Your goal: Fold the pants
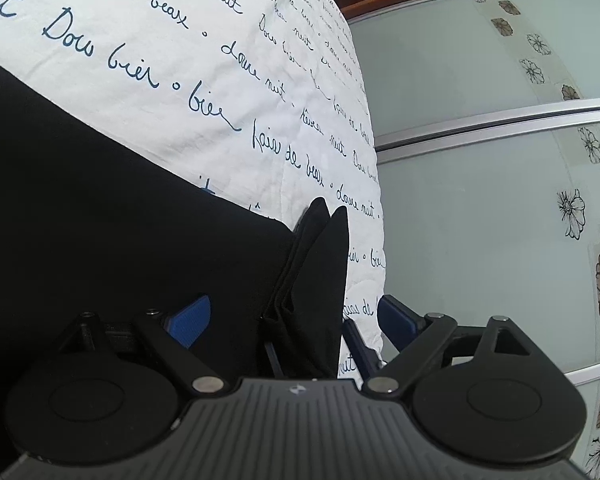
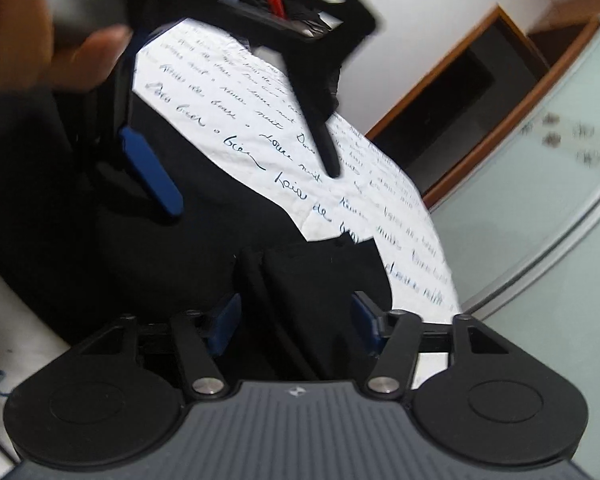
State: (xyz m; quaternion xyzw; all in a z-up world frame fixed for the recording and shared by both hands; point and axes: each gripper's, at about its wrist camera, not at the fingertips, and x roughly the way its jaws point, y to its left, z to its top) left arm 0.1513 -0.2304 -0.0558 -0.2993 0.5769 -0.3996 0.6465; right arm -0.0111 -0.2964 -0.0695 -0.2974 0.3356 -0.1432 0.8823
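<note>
Black pants point(image 1: 100, 220) lie on a white bedsheet with blue script point(image 1: 220, 60). In the left wrist view a bunched edge of the pants point(image 1: 316, 272) stands between the blue fingers point(image 1: 192, 320) of my left gripper point(image 1: 296, 320), whose jaws stand apart around it. In the right wrist view the pants point(image 2: 220, 240) fill the left and centre, and a fold of them point(image 2: 300, 300) sits between the fingers of my right gripper point(image 2: 296, 320). The left gripper point(image 2: 152, 172) shows at upper left with a hand point(image 2: 16, 28) on it.
The bed edge point(image 1: 374, 200) drops off to the right, beside sliding glass wardrobe doors with flower decals point(image 1: 500, 200). A white wall and a wood-framed dark opening point(image 2: 460, 100) lie beyond the bed in the right wrist view.
</note>
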